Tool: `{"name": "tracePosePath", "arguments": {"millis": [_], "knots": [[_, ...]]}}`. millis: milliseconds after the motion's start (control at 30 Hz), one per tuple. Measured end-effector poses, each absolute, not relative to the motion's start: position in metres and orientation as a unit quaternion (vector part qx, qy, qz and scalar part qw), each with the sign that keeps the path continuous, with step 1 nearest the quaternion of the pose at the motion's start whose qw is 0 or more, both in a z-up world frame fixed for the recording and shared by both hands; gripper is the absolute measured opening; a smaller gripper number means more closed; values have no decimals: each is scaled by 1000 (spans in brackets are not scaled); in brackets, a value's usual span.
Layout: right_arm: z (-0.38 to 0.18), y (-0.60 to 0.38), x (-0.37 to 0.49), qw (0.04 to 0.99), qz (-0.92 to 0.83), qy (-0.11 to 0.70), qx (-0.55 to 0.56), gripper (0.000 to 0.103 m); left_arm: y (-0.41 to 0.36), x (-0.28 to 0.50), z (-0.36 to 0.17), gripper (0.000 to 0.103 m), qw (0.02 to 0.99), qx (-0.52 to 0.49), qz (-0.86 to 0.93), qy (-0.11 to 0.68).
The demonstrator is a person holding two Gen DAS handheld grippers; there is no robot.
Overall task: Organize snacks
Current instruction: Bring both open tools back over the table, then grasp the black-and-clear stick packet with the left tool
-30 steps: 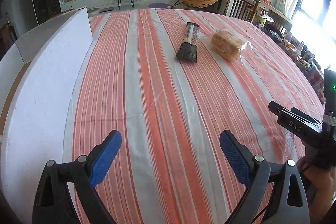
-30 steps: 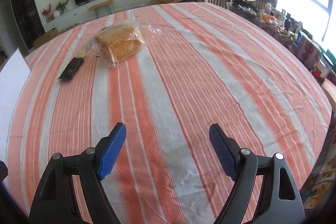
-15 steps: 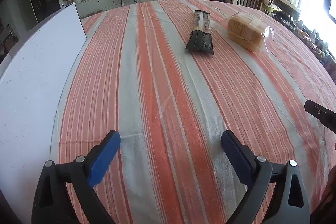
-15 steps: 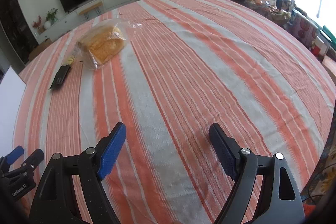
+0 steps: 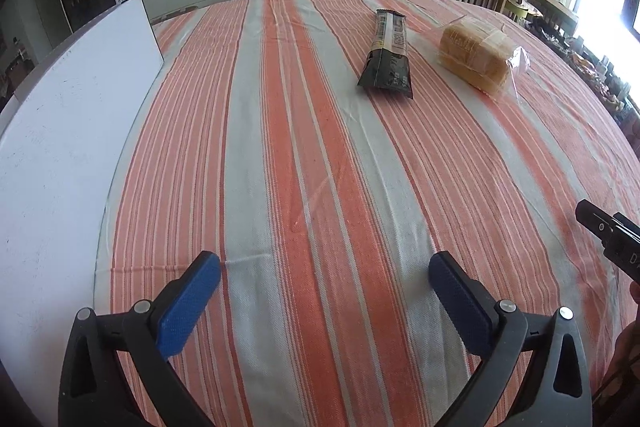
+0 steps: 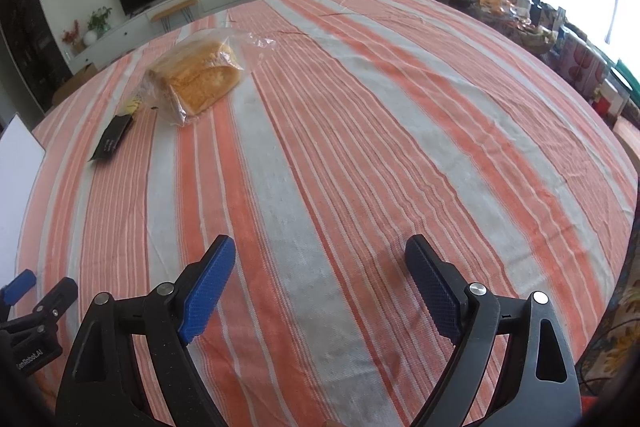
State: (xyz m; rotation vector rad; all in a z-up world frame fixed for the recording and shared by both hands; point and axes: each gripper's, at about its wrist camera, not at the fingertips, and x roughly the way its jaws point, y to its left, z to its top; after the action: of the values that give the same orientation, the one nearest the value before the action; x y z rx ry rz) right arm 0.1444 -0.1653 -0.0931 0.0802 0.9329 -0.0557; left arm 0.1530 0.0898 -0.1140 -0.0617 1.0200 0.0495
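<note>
Left wrist view, dark snack packet (image 5: 387,61) flat on striped tablecloth (image 5: 320,187), bagged bread loaf (image 5: 474,57) just beside it, white board (image 5: 60,147) at cloth's left edge, left gripper (image 5: 324,291) and right gripper (image 6: 320,283) well short of both, jaws opening, nothing between.

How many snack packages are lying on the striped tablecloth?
2. A dark long packet lies far across the tablecloth, and a bagged bread loaf lies just to its right, apart from it. No others are visible.
</note>
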Motion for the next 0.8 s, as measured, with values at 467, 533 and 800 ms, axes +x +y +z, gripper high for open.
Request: {"name": "tracePosePath", "arguments": {"millis": [467, 533, 800], "knots": [[-95, -161, 145, 891, -30, 452, 19, 94, 72, 311, -92, 91, 878, -6, -2, 479], [-95, -161, 145, 891, -30, 452, 19, 94, 62, 323, -99, 89, 875, 9, -7, 483], [-95, -161, 145, 891, -30, 452, 19, 95, 68, 315, -102, 30, 882, -7, -12, 471]]}}
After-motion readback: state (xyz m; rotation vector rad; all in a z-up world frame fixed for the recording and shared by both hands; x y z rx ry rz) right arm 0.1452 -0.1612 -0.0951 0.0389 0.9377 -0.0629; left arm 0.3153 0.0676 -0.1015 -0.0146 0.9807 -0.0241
